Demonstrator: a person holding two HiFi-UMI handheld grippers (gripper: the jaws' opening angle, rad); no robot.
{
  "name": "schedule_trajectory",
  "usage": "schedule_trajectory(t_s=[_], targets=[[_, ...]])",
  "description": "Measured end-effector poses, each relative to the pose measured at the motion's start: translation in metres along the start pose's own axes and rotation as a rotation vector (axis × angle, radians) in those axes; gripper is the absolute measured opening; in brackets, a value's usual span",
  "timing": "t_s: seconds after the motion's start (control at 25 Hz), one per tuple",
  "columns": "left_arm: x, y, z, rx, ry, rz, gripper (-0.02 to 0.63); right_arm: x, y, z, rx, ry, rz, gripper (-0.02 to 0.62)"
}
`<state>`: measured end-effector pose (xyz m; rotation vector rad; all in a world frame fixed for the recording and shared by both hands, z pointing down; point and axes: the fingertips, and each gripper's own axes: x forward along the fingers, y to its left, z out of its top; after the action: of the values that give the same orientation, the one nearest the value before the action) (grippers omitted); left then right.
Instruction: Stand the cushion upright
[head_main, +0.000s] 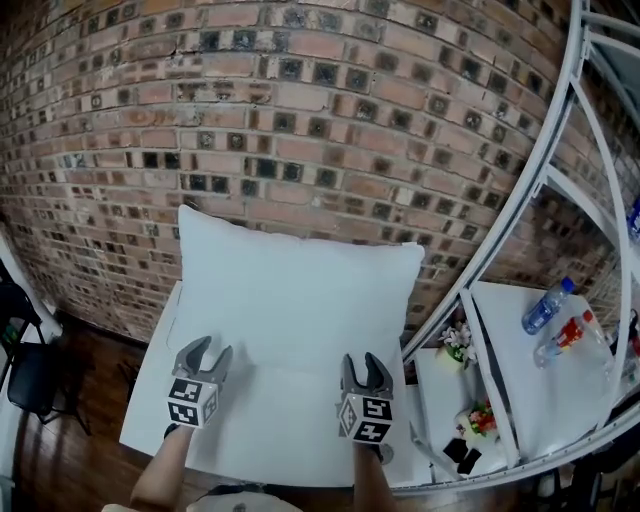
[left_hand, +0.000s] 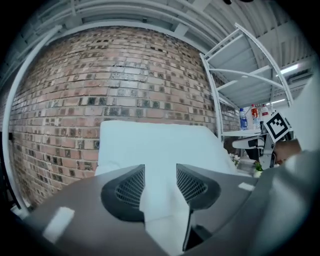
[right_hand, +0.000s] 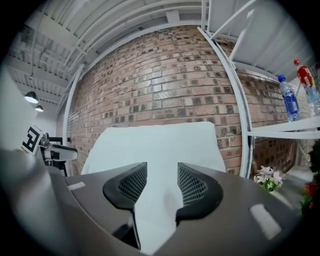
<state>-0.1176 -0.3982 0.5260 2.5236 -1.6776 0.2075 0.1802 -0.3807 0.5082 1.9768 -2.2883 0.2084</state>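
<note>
1. The cushion (head_main: 295, 290) stands upright on the white table (head_main: 260, 430), its back leaning on the brick wall (head_main: 300, 120); the task looks done.
2. The left gripper (head_main: 212, 348) hangs over the table short of the cushion, its jaws apart and holding nothing.
3. The right gripper (head_main: 366, 362) matches it, jaws parted and empty, clear of the fabric.
4. What is left, judging by this, is only to check that the cushion stays up.
5. Its right top corner sits near the white rack (head_main: 520, 200), which crowds that side.
6. Open floor lies to the left, and bare tabletop lies in front of the cushion.
</note>
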Motion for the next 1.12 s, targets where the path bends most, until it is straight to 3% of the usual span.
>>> schedule_trajectory(t_s=[0.2, 0.44, 0.64, 0.76, 1.12], targets=[[-0.026, -0.046, -0.001, 0.014, 0.020, -0.060, 0.166, -0.032, 0.023, 0.006, -0.001, -0.033, 0.040, 0.154], [-0.068, -0.093, 0.010, -0.075, -0.029, -0.078, 0.066, -0.079, 0.056, 0.017, 0.018, -0.100, 0.110, 0.097], [-0.102, -0.137, 0.010, -0.082, -0.040, -0.136, 0.066, -0.119, 0.091, 0.021, 0.022, -0.139, 0.182, 0.070], [-0.119, -0.150, 0.008, -0.076, -0.035, -0.149, 0.064, -0.138, 0.110, 0.022, -0.002, -0.156, 0.224, 0.004], [-0.166, -0.185, 0.014, -0.105, -0.082, -0.169, 0.003, -0.179, 0.143, 0.017, -0.021, -0.165, 0.299, -0.001]])
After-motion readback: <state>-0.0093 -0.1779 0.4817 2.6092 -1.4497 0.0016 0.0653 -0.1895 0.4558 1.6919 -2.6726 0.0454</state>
